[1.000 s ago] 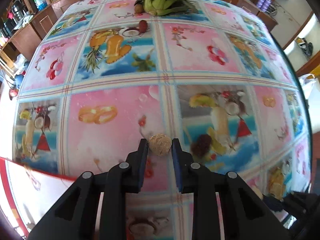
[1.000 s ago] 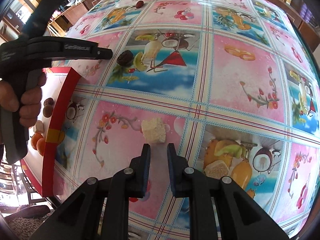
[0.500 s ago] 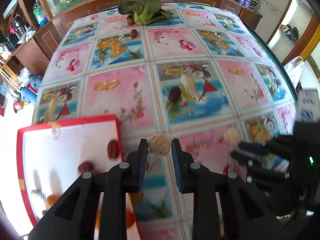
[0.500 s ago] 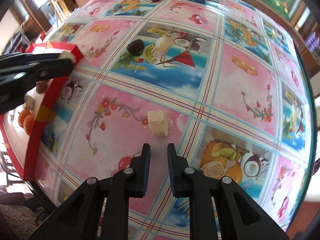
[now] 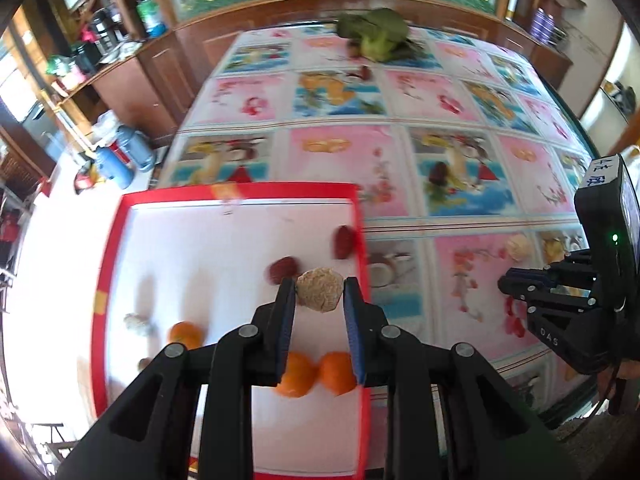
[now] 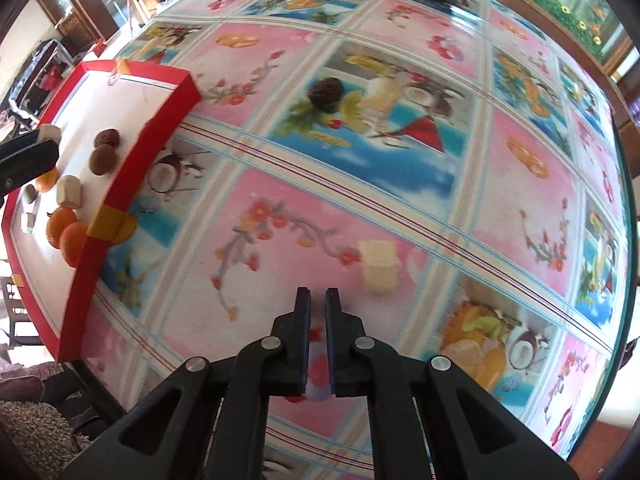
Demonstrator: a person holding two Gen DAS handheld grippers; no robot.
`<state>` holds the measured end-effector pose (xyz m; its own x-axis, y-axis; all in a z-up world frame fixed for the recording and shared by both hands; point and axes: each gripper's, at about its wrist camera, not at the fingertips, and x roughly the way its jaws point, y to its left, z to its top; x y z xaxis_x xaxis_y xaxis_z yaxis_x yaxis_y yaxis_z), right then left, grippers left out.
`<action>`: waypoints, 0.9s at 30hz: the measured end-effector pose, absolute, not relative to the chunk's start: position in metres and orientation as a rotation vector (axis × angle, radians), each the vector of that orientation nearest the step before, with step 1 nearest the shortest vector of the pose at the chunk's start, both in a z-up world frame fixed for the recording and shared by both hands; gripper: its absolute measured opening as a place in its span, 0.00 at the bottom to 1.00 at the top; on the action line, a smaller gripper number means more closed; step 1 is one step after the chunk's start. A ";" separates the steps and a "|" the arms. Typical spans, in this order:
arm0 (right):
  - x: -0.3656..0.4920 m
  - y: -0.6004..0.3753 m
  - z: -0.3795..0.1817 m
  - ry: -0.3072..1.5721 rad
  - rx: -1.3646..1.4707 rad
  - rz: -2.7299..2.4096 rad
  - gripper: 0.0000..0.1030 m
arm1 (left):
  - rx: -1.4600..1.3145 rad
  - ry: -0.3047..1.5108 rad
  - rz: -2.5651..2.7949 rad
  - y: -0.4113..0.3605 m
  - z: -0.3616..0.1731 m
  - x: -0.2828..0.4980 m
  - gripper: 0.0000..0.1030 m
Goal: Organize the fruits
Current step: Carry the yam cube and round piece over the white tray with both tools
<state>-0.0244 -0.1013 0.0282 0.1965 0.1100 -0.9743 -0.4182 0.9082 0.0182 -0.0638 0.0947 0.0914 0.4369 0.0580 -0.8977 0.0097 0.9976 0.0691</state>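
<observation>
Left gripper (image 5: 320,296) pinched a light, crumbly-looking lump (image 5: 320,295) across its middle above the tray (image 5: 240,192); right gripper (image 6: 316,300) closed empty, cube (image 6: 379,266) at 1 o'clock.

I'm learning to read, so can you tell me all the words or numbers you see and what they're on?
"DAS", or maybe "OAS": on the black body of the right gripper.
Blue handwriting on the white label above it: too blurred to read.
Nothing else can be read.
</observation>
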 end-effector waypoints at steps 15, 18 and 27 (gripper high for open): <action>-0.013 -0.031 0.079 1.221 -0.262 0.524 0.04 | -0.047 1.128 0.245 0.175 0.092 -0.102 0.26; -0.016 -0.017 0.087 1.197 -0.284 0.558 0.04 | -0.062 1.131 0.277 0.186 0.089 -0.108 0.26; -0.020 0.025 0.093 1.188 -0.319 0.644 0.04 | -0.082 1.134 0.324 0.207 0.086 -0.120 0.26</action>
